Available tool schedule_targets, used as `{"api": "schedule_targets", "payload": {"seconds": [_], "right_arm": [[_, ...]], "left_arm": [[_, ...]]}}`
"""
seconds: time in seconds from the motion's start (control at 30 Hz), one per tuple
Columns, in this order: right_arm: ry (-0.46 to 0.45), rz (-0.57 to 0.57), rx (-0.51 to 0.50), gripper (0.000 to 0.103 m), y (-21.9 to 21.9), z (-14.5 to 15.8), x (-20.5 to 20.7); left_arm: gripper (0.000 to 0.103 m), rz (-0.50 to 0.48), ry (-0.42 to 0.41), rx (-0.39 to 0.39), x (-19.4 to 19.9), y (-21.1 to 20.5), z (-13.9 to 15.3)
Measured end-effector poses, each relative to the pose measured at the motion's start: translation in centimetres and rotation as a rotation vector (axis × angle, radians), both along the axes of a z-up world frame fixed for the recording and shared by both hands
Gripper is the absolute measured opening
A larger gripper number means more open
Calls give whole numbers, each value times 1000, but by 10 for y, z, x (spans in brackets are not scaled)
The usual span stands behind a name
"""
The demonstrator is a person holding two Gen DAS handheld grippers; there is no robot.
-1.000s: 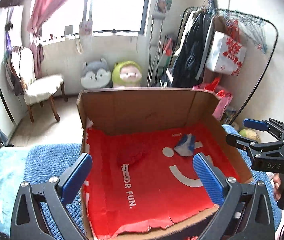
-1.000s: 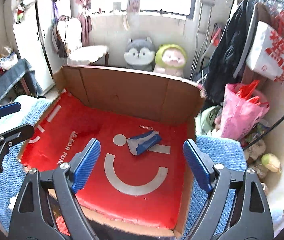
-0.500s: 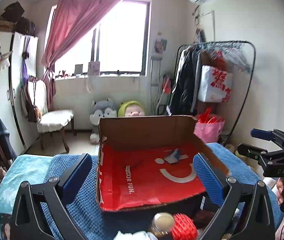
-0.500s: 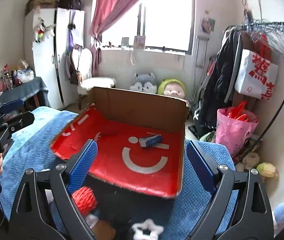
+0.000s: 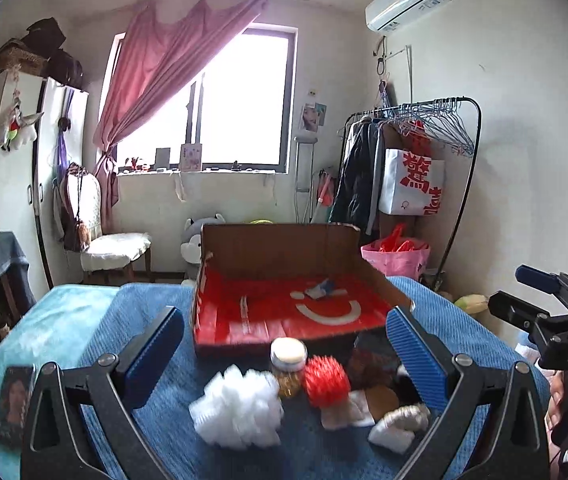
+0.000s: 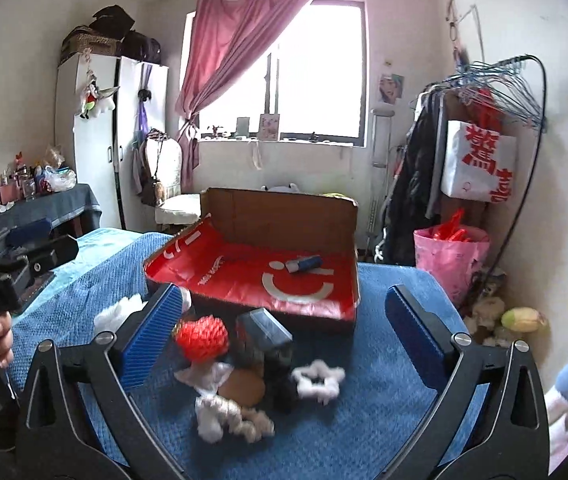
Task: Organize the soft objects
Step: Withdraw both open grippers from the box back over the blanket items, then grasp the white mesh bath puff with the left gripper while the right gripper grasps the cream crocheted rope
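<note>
We note the left gripper [image 5: 284, 354] held above a blue blanket [image 5: 156, 308], its blue-padded fingers [image 5: 156, 356] spread wide with nothing between them. The right gripper [image 6: 282, 334] is likewise spread wide and empty, and it shows at the right edge of the left wrist view. On the blanket stands a shallow cardboard box [image 5: 280, 246] lined in red with a white smile mark; a small blue-and-white packet [image 6: 304, 264] lies inside it, near the back wall on the right side. Just in front of the box lies a loose heap of items. In the left wrist view we record a fluffy white puff [image 5: 238, 408] nearest the camera, a jar with a pale lid [image 5: 289, 364] behind it, and a red spiky ball [image 5: 327, 380] touching the jar's right side. To the right of these sit a brown rounded item and a knotted white cloth bundle [image 5: 400, 426]; motion blur prevents closer identification. In the right wrist view the red ball [image 6: 202, 338] sits beside the left fingertip, a dark boxy object [image 6: 266, 334] stands to its right, and a white star-shaped ring [image 6: 318, 380] lies on the blanket to the right of the heap. A phone or card bearing a portrait [image 5: 14, 402] rests on the lighter bedding at far left. A clothes rack [image 5: 424, 152] stands against the right wall.
</note>
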State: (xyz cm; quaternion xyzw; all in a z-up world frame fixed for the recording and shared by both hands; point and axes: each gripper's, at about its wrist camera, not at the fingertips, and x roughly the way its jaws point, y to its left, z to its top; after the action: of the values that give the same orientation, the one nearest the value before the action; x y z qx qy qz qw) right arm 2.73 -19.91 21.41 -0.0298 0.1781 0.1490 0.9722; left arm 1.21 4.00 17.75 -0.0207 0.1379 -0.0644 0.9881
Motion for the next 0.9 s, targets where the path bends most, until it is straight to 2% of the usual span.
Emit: {"api": "schedule_targets", "payload": {"seconds": [0.2, 0.3, 0.53, 0.77, 0.9], "right_arm": [[22, -33, 32, 103, -5, -30, -23], [26, -54, 34, 103, -7, -46, -32], [88, -91, 23, 103, -6, -88, -33], [216, -82, 13, 103, -1, -131, -24], [256, -70, 12, 103, 0, -140, -20]], "left_arm": [[103, 9, 10, -21, -20, -6, -29], [103, 18, 9, -4, -27, -11, -43], [103, 3, 73, 24, -28, -22, -74], [103, 4, 205, 30, -17, -23, -110], [103, -5, 289, 19, -7, -23, -125]]}}
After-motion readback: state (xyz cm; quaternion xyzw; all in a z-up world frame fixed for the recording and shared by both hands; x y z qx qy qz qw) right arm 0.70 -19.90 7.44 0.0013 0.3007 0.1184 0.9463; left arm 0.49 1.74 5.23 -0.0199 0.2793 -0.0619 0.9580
